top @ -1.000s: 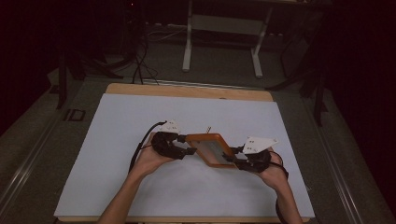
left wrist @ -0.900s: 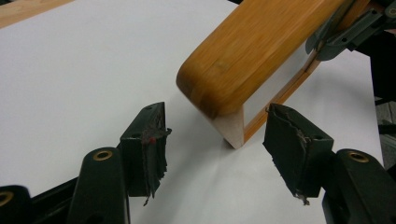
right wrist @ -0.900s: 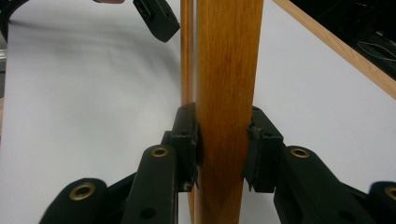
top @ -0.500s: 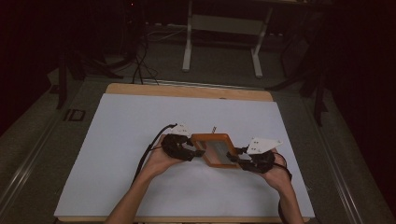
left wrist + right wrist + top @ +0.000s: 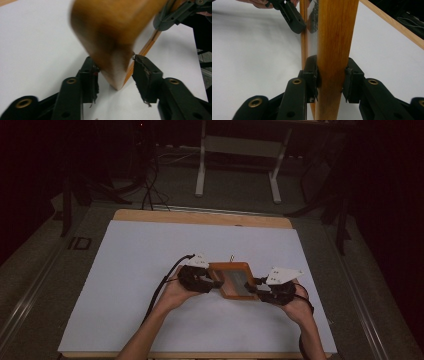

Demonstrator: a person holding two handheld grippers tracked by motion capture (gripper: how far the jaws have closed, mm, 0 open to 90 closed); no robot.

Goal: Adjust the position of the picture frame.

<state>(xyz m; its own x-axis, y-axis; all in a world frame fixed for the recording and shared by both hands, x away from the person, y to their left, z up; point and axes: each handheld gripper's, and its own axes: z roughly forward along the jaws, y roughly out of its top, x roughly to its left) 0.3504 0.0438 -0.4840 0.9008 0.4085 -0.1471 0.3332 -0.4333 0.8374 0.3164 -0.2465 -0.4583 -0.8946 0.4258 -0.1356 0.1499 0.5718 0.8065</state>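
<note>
A: Pinching the frame (image 5: pixel 335 45), the right gripper (image 5: pixel 331 80) has both pads pressed on the wooden edge, one pad on each face.

B: And the left gripper (image 5: pixel 115 72)?

A: Its jaws have just been closing, with a corner of the frame between them. In the left gripper view the left pad seems to touch the wood, but at the right pad a thin gap shows, so it is not a full grip.

B: Where is the frame on the table (image 5: pixel 150 255)?

A: In the high view the frame (image 5: pixel 232 280) is near the middle of the white table, a little toward the person's side. The left gripper (image 5: pixel 212 281) is at its left end, and the right gripper (image 5: pixel 260 292) is at its lower right corner. The frame has an orange-brown wooden border and a grey panel inside.

B: Does it lie flat?

A: In the high view it looks almost flat. In the right gripper view the frame runs away from the camera toward the left gripper's jaw (image 5: pixel 293 16). Whether it rests on the table or is lifted, the pictures do not tell.

B: And the hands?

A: Both forearms come in from the bottom edge, each hand around its gripper. A black cable (image 5: pixel 162 287) trails from the left gripper toward the person.
</note>
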